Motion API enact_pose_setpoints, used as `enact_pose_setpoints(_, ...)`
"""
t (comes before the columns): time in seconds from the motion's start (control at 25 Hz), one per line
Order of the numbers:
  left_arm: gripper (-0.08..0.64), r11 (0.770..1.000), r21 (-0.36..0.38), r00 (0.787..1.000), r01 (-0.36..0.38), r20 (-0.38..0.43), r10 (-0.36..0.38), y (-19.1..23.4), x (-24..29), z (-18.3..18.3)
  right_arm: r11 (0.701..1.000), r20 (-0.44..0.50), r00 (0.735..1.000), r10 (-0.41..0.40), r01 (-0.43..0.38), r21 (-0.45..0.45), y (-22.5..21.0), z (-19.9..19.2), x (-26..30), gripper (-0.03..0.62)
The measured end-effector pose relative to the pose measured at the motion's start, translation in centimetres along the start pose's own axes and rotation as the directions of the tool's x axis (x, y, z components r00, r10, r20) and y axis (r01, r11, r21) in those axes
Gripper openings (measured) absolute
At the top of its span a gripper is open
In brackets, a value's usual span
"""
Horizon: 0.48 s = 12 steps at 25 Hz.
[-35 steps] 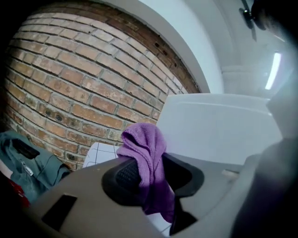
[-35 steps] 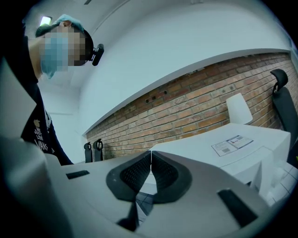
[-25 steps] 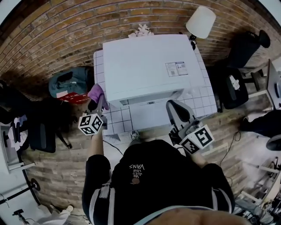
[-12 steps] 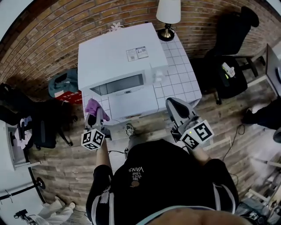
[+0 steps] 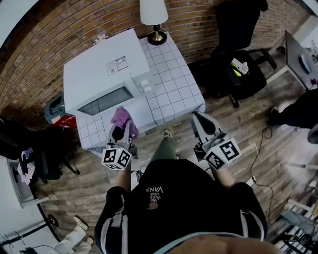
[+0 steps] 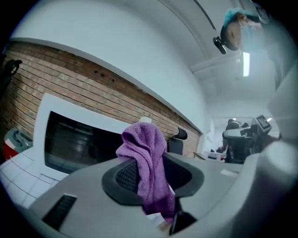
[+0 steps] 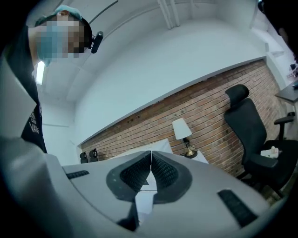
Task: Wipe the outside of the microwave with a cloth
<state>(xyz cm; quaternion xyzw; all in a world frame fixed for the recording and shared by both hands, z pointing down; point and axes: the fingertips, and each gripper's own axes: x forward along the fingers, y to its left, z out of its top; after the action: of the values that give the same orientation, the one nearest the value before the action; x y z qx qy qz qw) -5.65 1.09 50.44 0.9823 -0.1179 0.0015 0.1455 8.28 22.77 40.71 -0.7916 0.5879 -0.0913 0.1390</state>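
Purple cloth (image 5: 122,119) clamped in your left gripper (image 5: 122,132), before the microwave (image 5: 99,74).

Your left gripper's jaws are closed on the cloth, parted only by its thickness; fabric bunches above the jaws and hangs below. The cloth sits just in front of the microwave's dark door window, by the front edge of the white tiled table (image 5: 171,74); contact with the door cannot be determined. The microwave stands on the table's left part, against the brick wall (image 5: 59,30), with a lamp (image 5: 153,15) at the table's rear to its right. Your right gripper (image 5: 199,120) is held off the table's front right corner, jaws pressed fully together, nothing between them. A black office chair (image 5: 233,64) stands right of the table.
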Motion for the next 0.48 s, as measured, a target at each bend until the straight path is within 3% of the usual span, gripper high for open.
enact_pose_setpoints(0.24, 0.132, 0.978, -0.102, 0.983, 0.181, 0.011, -0.181, -7.3, 8.4, -1.3, 0.994, 0.027, 0.994, -0.108, 0.108, 0.021, -6.1, 1.1, -1.8, 0.002)
enact_pose_setpoints(0.48, 0.132, 0.959, -0.126, 0.967, 0.253, 0.031, -0.251, -12.0, 17.0, -0.5, 0.992, 0.032, 0.991, -0.126, 0.126, 0.002, -12.4, 4.5, -0.6, 0.002)
